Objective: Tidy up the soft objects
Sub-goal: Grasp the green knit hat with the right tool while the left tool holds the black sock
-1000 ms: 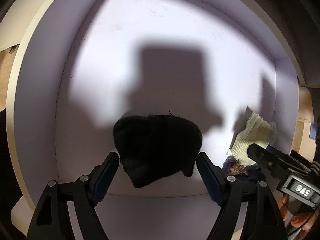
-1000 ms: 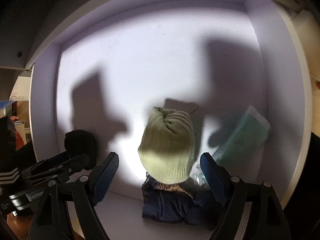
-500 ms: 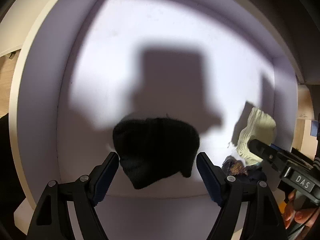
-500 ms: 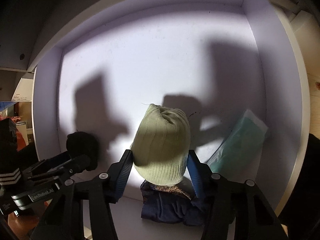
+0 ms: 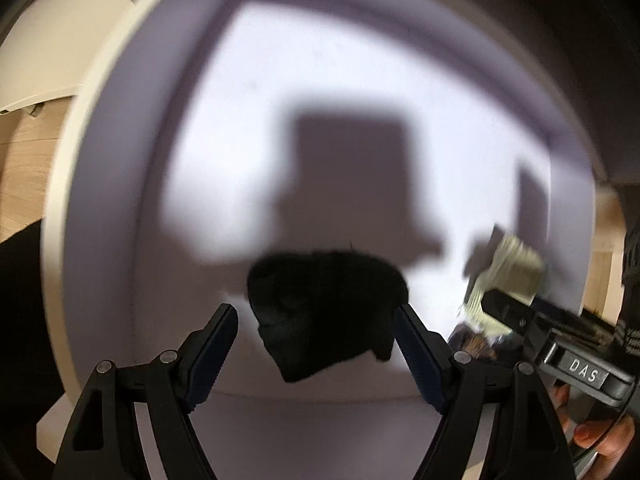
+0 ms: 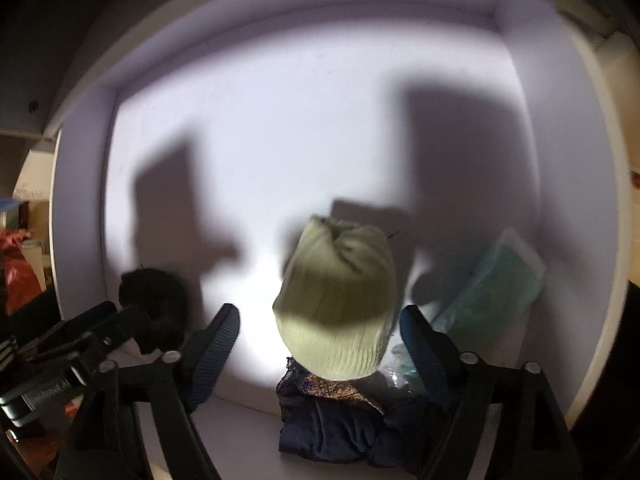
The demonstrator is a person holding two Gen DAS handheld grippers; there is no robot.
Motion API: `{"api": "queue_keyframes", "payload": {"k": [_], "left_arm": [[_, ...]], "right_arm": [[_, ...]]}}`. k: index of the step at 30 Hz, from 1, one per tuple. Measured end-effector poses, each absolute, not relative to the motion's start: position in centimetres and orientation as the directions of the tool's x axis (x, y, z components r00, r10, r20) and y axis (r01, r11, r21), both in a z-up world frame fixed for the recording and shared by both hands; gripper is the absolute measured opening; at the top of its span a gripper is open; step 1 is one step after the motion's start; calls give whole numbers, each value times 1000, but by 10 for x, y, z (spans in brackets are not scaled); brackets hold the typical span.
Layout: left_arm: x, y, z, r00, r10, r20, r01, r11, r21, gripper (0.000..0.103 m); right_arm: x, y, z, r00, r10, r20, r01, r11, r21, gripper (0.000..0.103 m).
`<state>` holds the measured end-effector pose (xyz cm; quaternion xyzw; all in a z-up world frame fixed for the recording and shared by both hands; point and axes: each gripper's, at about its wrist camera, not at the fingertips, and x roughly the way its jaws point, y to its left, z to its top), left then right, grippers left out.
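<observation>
A black knit hat (image 5: pixel 324 312) lies at the front of a white compartment (image 5: pixel 360 80). My left gripper (image 5: pixel 316 344) hovers over it, open, with its pads apart from the wool on both sides. A pale green knit hat (image 6: pixel 336 304) rests on a dark blue cloth with a gold pattern (image 6: pixel 344 420). Around the green hat stands my right gripper (image 6: pixel 320 340); its jaws are opening and the pads are clear of the hat. From the left wrist the green hat (image 5: pixel 508 268) and the right gripper (image 5: pixel 520 316) show at the right. The right wrist view has the black hat (image 6: pixel 156 296) at the left.
A teal packet in clear wrap (image 6: pixel 492 292) leans against the compartment's right wall (image 6: pixel 580 200). The left gripper's body (image 6: pixel 72 356) crosses the lower left of the right wrist view. A person's fingers (image 5: pixel 600 440) hold the right gripper. Wooden flooring (image 5: pixel 24 168) lies outside.
The right jaws closed in on the green hat half a second ago and have spread apart again; the hat stays on the blue cloth. The left gripper has drawn back slightly, still open.
</observation>
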<state>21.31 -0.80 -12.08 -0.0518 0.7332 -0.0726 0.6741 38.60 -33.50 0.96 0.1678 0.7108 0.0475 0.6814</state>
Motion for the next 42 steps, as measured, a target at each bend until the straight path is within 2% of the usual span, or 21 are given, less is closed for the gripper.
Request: {"api": "queue_keyframes", "payload": {"k": [3,4,8,13,18,19,21,24,29,33,37,39,40,42], "left_arm": [[211,-16,-129,-126,-171,-977,54,982,-178,81],[210,-18,-130,-134,-171,-976,63,981,-181,81],[212,-24,-132,-131,-161,-978,92,980,-174,82],[220,-29,-118,-73,-226,-971,100,967,-233,83],[219,-41,-128,-105,-153,-983,188,967,-170,82],[215,-46,-133,-97,-146,-984,194,967,-163,81],[220,-44,-128,-73,-154,-985,189,968,-166,70],[225,-33,-113,-34,-173,-984,168,970,-176,62],[234,-14,-96,-12,-215,-977,129,968,-215,58],[222,-22,-107,-6,-221,-975,113,969,-220,54],[205,-25,-104,51,-291,-955,75,955,-287,55],[204,-21,-99,62,-348,-935,53,937,-345,61],[203,-21,-100,64,-349,-935,53,937,-346,63],[201,-27,-105,67,-314,-947,65,949,-310,73]], "right_arm": [[386,-333,5,-37,283,-959,154,949,274,61],[386,-334,5,-41,280,-959,151,951,271,60],[386,-344,10,-27,301,-953,166,942,293,58],[387,-350,20,9,289,-957,161,944,286,58],[383,-353,26,25,296,-955,194,936,295,58],[382,-361,30,31,302,-953,197,933,302,58],[380,-366,36,47,312,-949,203,927,315,58],[374,-371,41,65,318,-946,215,921,324,58],[373,-368,48,81,331,-940,235,910,340,58],[370,-371,54,103,337,-936,227,908,352,58],[363,-379,62,122,341,-932,232,903,360,58],[361,-384,63,123,335,-934,240,903,356,58],[358,-385,64,122,335,-935,246,902,355,58],[356,-388,65,118,345,-931,260,894,364,58]]}}
